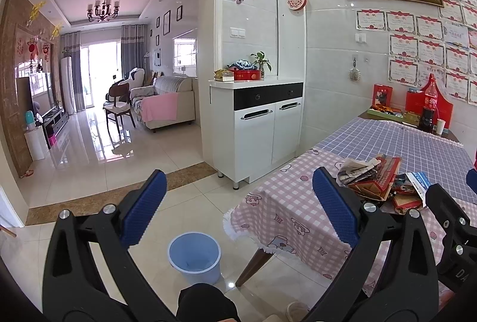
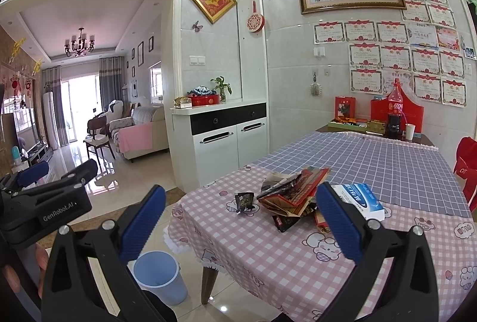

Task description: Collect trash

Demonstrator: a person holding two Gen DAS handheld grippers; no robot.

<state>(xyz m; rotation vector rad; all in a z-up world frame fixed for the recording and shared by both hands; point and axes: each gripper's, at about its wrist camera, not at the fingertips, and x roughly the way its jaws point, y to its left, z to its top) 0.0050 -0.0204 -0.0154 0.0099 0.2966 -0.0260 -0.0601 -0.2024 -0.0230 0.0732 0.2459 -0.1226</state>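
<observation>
- Left gripper is hanging above the floor off the table's near corner, blue pads spread wide, nothing between them.
- Right gripper is hovering over the pink checked tablecloth, jaws also wide and gripping nothing; its right pad is sitting in front of the trash.
- Trash pile of crumpled red and dark wrappers is lying mid-frame on the table; one small dark wrapper is lying apart at its left, a blue-white box just at its right.
- Pale blue bin is standing upright on the tiles, lower centre, beside the table leg.
- Cola bottle and paper cup are standing at the table's far edge.
</observation>
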